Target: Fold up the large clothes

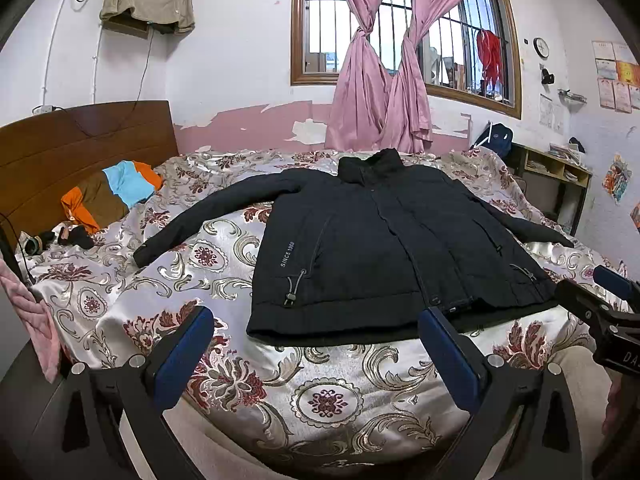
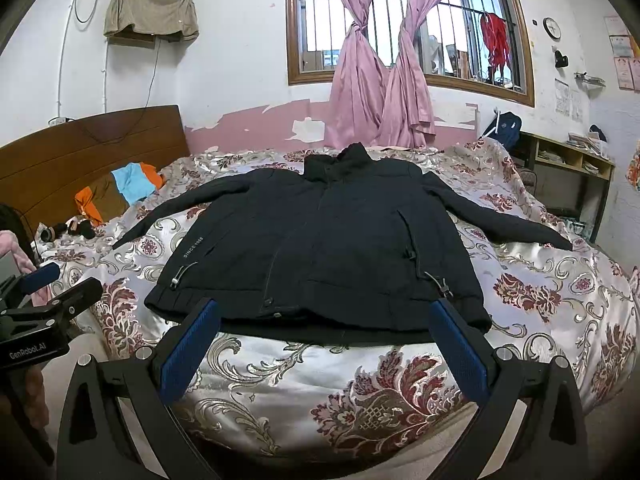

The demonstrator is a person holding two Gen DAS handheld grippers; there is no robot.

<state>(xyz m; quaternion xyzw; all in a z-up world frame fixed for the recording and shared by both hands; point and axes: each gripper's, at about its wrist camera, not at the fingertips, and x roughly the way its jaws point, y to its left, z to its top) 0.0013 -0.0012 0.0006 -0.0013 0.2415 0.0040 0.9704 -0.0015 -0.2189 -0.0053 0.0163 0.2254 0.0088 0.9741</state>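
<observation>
A black jacket [image 1: 376,248] lies flat, front up, on the bed with both sleeves spread out; it also shows in the right wrist view [image 2: 320,248]. My left gripper [image 1: 316,320] is open and empty, just short of the jacket's hem. My right gripper [image 2: 324,312] is open and empty, its blue-padded fingertips at the hem's edge. The right gripper shows at the right edge of the left wrist view [image 1: 600,300]. The left gripper shows at the left edge of the right wrist view [image 2: 44,288].
The bed has a floral satin cover [image 1: 320,392] and a wooden headboard [image 1: 80,152] at the left. An orange, brown and blue pillow [image 1: 112,192] and small dark items lie near the headboard. A desk shelf [image 1: 552,172] stands at the right; pink curtains hang behind.
</observation>
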